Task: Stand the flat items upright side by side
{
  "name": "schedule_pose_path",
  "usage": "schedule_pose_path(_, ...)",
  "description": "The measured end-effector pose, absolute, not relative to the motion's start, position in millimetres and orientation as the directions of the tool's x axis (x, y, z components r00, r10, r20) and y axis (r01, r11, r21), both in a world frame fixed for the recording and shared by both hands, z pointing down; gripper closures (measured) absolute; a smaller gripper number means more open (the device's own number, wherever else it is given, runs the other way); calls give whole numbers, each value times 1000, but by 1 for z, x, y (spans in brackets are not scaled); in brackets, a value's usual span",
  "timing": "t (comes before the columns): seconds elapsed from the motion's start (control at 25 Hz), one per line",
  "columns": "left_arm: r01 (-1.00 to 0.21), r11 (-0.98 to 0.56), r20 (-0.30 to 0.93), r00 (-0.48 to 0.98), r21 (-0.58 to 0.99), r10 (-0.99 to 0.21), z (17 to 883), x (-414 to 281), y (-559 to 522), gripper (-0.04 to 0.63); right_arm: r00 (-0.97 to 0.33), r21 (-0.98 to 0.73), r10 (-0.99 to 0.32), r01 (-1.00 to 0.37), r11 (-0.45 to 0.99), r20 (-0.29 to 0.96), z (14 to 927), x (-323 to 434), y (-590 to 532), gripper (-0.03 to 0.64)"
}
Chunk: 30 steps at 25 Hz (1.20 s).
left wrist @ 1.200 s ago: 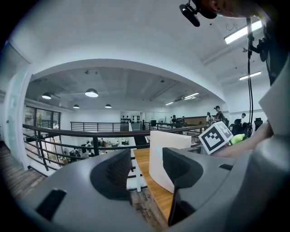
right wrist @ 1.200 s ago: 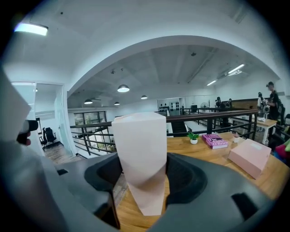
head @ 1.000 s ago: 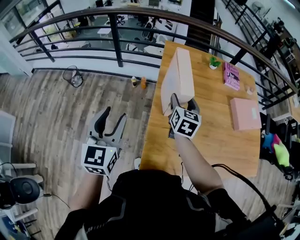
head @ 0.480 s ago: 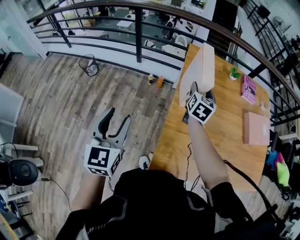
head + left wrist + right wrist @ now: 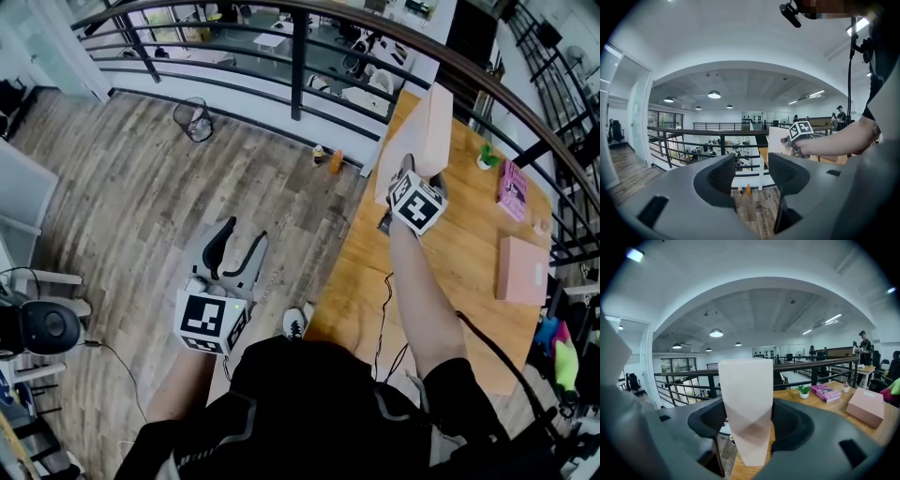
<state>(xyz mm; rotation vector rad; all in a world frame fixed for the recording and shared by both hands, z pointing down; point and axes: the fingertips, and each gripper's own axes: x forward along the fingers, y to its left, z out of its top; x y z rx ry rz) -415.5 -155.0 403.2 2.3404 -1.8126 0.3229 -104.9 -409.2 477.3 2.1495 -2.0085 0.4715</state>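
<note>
My right gripper (image 5: 412, 171) is shut on a tall pale pink flat box (image 5: 427, 127), which stands on its edge near the wooden table's (image 5: 459, 253) far left corner. In the right gripper view the box (image 5: 746, 404) fills the gap between the jaws of this gripper (image 5: 747, 420), its lower end over the tabletop. A second pink box (image 5: 521, 270) lies flat at the table's right side, and a pink book (image 5: 514, 187) lies flat beyond it. My left gripper (image 5: 234, 248) hangs open over the floor left of the table, with nothing between its fingers (image 5: 724, 176).
A small potted plant (image 5: 486, 156) stands at the table's far edge beside the book. A black railing (image 5: 300, 37) curves behind the table. Two small bottles (image 5: 328, 157) stand on the wooden floor by the table's corner, a wire bin (image 5: 194, 119) farther left.
My right arm has reached farther along the table's left edge, carrying the upright pale box toward the far corner. The left gripper stayed open over the floor and shifted a little.
</note>
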Motion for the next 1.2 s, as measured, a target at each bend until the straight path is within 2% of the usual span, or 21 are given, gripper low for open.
schedule_pose_path(0.2, -967, -253, 261, 242, -7, -934, 399, -413, -157, 357, 23, -100, -940, -993, -60, 340, 477, -109, -411, 315)
schedule_pose_path(0.32, -968, -250, 251, 241, -6, -938, 396, -410, -157, 357, -27, -110, -939, -994, -12, 342, 473, -109, -408, 248)
schedule_pose_path(0.44, -966, -258, 250, 250, 0, -935, 396, -407, -158, 357, -82, -138, -940, -990, 37, 332, 464, -110, -395, 212)
schedule_pose_path(0.84, -911, -413, 184, 410, 24, -893, 378, -329, -178, 357, -272, -199, -928, -954, 225, 253, 405, -76, -302, 202)
schedule_pose_path(1.0, -869, -492, 178, 492, 43, -852, 375, -284, -177, 359, -325, -205, -920, -937, 282, 218, 380, -49, -262, 243)
schedule_pose_path(1.12, -841, -539, 173, 538, 45, -825, 372, -253, -178, 379, -343, -199, -921, -931, 307, 185, 362, -24, -232, 341)
schedule_pose_path(1.2, -826, -563, 161, 561, 34, -812, 367, -232, -180, 388, -341, -190, -926, -932, 309, 163, 351, -3, -216, 384)
